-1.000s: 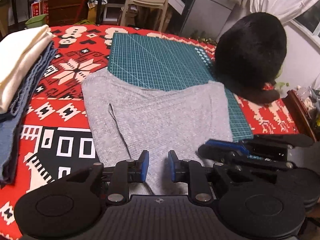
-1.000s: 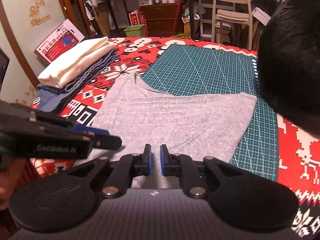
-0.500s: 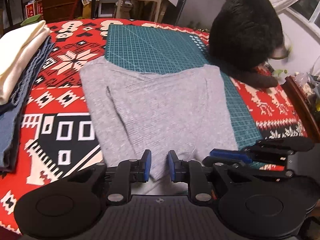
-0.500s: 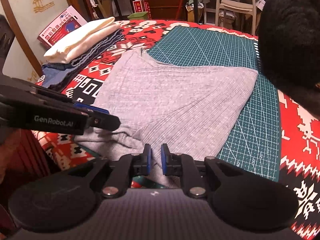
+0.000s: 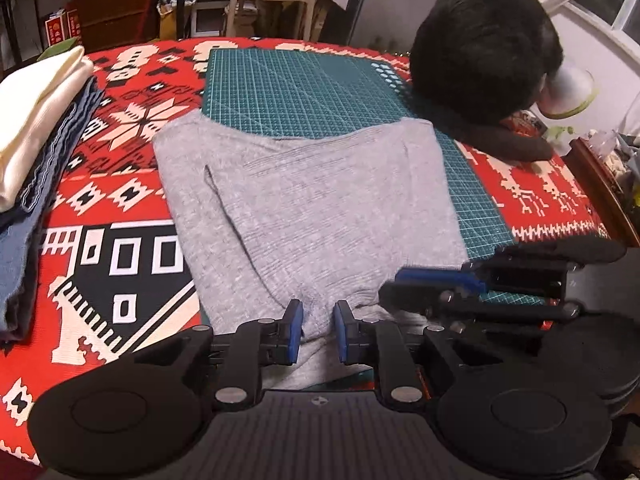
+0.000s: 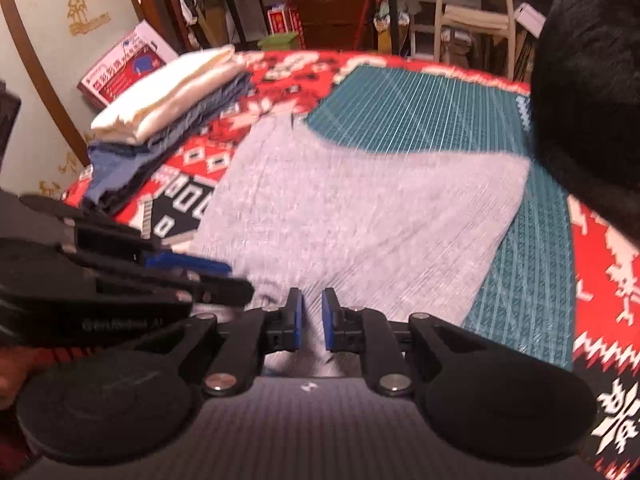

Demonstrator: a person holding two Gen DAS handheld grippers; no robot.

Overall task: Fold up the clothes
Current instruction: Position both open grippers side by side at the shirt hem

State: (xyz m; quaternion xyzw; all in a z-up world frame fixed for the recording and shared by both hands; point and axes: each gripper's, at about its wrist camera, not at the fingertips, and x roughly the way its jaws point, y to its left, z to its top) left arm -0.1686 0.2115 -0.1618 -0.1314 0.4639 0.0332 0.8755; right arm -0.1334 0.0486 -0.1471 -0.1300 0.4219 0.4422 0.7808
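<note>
**Grey top spread flat, both grippers at its near hem**

I see the grey top (image 5: 312, 208) lying across the green mat (image 5: 296, 88) and the red cloth (image 5: 120, 208). My left gripper (image 5: 317, 332) sits at the near hem, jaws parted with fabric between them. My right gripper (image 6: 311, 320) is likewise parted over the hem, just beside it. Folded clothes (image 5: 36, 128) are stacked at the left; a black cat (image 5: 484, 56) sits on the mat's far right corner.
</note>
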